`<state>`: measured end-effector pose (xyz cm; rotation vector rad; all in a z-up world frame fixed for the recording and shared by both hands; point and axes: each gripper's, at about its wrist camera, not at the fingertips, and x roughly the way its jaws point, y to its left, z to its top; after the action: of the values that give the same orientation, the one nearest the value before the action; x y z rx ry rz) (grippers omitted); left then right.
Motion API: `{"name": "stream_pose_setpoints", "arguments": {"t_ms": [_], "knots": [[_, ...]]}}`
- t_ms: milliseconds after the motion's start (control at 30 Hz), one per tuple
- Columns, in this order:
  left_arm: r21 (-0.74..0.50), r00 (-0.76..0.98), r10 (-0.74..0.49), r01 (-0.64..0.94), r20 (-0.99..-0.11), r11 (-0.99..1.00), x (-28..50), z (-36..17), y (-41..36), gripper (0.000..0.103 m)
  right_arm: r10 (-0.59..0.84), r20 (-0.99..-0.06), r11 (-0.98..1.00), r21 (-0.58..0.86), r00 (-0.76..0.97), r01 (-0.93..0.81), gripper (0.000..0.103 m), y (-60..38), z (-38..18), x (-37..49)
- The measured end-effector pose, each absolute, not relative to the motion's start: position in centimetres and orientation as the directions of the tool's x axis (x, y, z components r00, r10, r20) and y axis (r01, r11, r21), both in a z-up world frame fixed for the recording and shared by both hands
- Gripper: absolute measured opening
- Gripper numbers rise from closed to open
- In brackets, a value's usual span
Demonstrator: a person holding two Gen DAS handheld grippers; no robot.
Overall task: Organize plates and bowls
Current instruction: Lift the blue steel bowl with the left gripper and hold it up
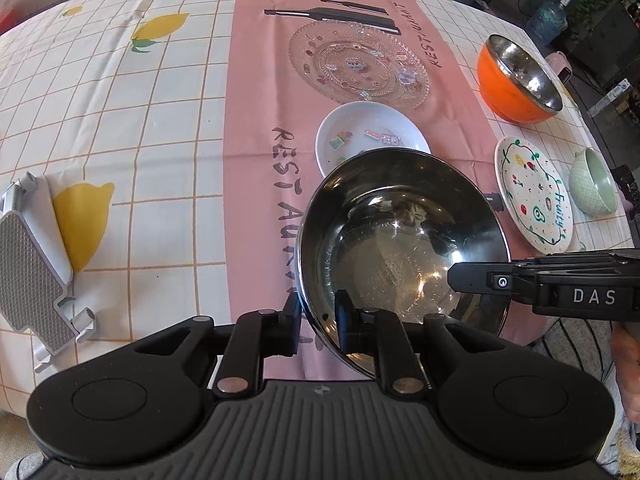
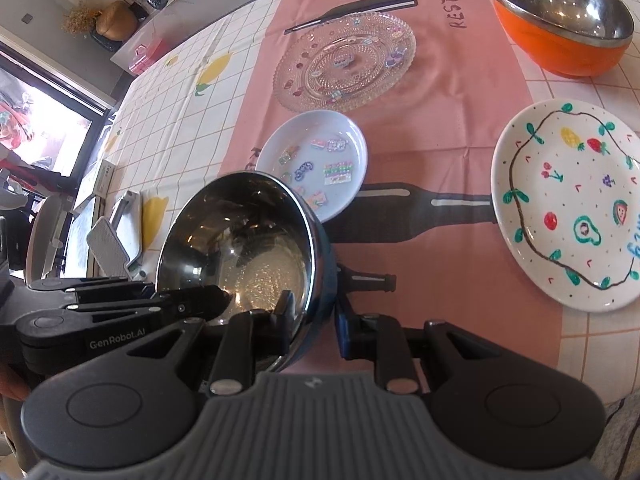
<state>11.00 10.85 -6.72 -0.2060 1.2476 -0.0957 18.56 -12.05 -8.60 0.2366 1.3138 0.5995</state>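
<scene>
A steel bowl (image 1: 400, 240) (image 2: 240, 240) with a blue outside hangs tilted over the pink runner near the table's front edge. My left gripper (image 1: 318, 316) is shut on its near rim, one finger inside and one outside. My right gripper (image 2: 316, 316) is shut on the rim at another spot; in the left wrist view it reaches in from the right (image 1: 456, 278). The left gripper (image 2: 222, 298) shows at the bowl's left in the right wrist view. Beyond lie a small white dish with stickers (image 1: 372, 136) (image 2: 320, 160) and a patterned glass plate (image 1: 358, 66) (image 2: 344, 60).
An orange steel-lined bowl (image 1: 516, 80) (image 2: 560, 28) stands at the back right. A fruit-painted white plate (image 1: 534, 196) (image 2: 572, 208) and a green bowl (image 1: 592, 184) sit to the right. A grey stand (image 1: 32, 272) (image 2: 108, 252) lies at the left on the checked cloth.
</scene>
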Motion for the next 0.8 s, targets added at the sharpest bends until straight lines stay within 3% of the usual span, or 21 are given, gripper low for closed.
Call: {"name": "stream_pose_setpoints", "arguments": {"t_ms": [567,733,800], "knots": [[-0.159,0.310,-0.179,0.090,-0.934,0.983,9.6,-5.9,10.4,0.022,0.633,-0.758,0.772,0.599,0.160,-0.213,0.022,-13.9,-10.0,16.1],[-0.109,0.330,-0.118,0.047,-0.937,0.993,9.7,-6.2,10.8,0.022,0.659,-0.738,0.747,0.621,0.146,-0.237,0.025,-13.3,-10.2,16.0],[-0.076,0.365,-0.083,0.033,-0.927,0.997,9.6,-5.9,10.9,0.028,0.672,-0.726,0.737,0.634,0.149,-0.234,0.025,-13.1,-10.4,16.3]]}}
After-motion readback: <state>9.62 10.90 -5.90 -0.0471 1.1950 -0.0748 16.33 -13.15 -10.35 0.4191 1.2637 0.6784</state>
